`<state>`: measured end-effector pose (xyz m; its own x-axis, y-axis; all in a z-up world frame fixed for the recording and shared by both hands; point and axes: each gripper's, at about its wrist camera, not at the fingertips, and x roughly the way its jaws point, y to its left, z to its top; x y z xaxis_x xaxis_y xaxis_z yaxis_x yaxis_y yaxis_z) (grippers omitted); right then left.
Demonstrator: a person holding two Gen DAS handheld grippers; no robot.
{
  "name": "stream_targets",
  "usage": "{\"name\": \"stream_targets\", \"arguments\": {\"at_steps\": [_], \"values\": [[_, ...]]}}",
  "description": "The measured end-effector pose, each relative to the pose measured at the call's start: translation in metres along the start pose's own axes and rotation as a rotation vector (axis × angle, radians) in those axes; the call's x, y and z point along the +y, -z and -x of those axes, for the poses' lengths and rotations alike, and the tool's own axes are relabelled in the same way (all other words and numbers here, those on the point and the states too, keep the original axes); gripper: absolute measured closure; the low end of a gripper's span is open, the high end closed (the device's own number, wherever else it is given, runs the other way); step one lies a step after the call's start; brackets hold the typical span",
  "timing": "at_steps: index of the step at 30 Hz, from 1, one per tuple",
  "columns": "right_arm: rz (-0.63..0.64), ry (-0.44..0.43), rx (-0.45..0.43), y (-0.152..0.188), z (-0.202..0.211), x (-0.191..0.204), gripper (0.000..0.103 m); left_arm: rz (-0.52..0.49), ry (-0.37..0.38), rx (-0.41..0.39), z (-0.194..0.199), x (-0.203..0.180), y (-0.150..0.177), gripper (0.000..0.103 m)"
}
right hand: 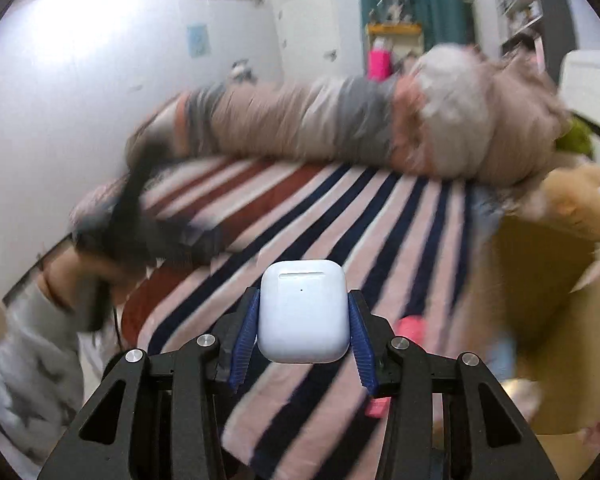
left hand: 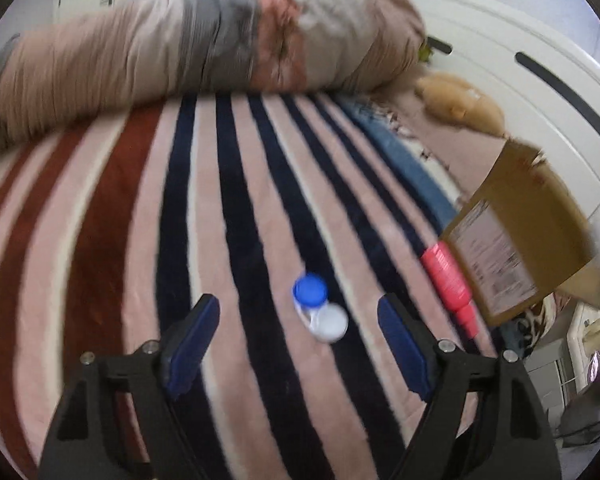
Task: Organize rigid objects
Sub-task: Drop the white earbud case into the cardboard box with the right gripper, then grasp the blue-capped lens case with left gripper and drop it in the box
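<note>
A contact lens case [left hand: 319, 307] with one blue cap and one white cap lies on the striped blanket [left hand: 140, 220]. My left gripper [left hand: 300, 320] is open, its blue pads on either side of the case and a little above it. A pink bottle [left hand: 450, 284] lies to the right, against a cardboard box [left hand: 516, 232]. My right gripper [right hand: 303, 320] is shut on a white earbuds case [right hand: 303, 312] and holds it above the blanket [right hand: 340, 216]. The box [right hand: 548, 300] is at the right of that view, blurred.
A rolled beige and grey duvet [left hand: 204, 40] lies across the far side of the bed. A tan plush toy [left hand: 460, 100] sits by the white headboard [left hand: 520, 60]. The person's left arm and gripper [right hand: 112, 240] show blurred at the left of the right wrist view.
</note>
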<state>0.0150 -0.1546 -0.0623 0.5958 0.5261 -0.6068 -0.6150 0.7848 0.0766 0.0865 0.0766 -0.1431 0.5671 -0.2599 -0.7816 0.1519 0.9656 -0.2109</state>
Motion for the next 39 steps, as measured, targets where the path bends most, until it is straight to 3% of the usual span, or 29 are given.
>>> {"name": "stream_targets", "arguments": {"at_steps": [3,5,11,15,19,21,25,29,35,37,39], "values": [[-0.023,0.124,-0.064,-0.013,0.038,-0.03,0.064,0.03,0.027,0.032,-0.028,-0.003,0.014,0.025],[-0.038,0.23,-0.063,-0.018,0.052,-0.056,0.064,0.033,0.032,0.044,-0.041,-0.01,0.02,0.029],[-0.052,0.432,0.16,-0.02,0.028,-0.134,0.064,0.003,-0.079,0.033,-0.072,-0.025,0.022,0.063],[-0.077,0.477,0.272,-0.018,0.003,-0.159,0.063,-0.01,-0.132,0.009,-0.076,-0.027,0.025,0.073],[-0.095,0.488,0.275,-0.007,0.008,-0.165,0.059,-0.022,-0.125,0.008,-0.073,-0.024,0.023,0.073],[-0.092,0.481,0.247,-0.009,0.015,-0.161,0.052,-0.019,-0.116,0.004,-0.069,-0.022,0.022,0.074],[-0.078,0.453,0.189,-0.015,0.025,-0.147,0.052,-0.023,-0.106,-0.013,-0.059,-0.023,0.017,0.074],[-0.023,0.297,0.079,-0.025,0.04,-0.103,0.052,-0.044,-0.099,-0.06,-0.031,-0.028,0.004,0.074],[0.014,-0.019,0.001,-0.025,0.039,-0.026,0.052,-0.162,-0.07,-0.207,0.056,-0.064,-0.038,0.073],[-0.006,-0.075,-0.003,-0.013,0.03,-0.003,0.052,-0.237,-0.019,-0.245,0.086,-0.091,-0.058,0.073],[-0.018,-0.077,-0.004,0.003,0.018,0.013,0.052,-0.299,0.038,-0.265,0.105,-0.116,-0.073,0.073]]}}
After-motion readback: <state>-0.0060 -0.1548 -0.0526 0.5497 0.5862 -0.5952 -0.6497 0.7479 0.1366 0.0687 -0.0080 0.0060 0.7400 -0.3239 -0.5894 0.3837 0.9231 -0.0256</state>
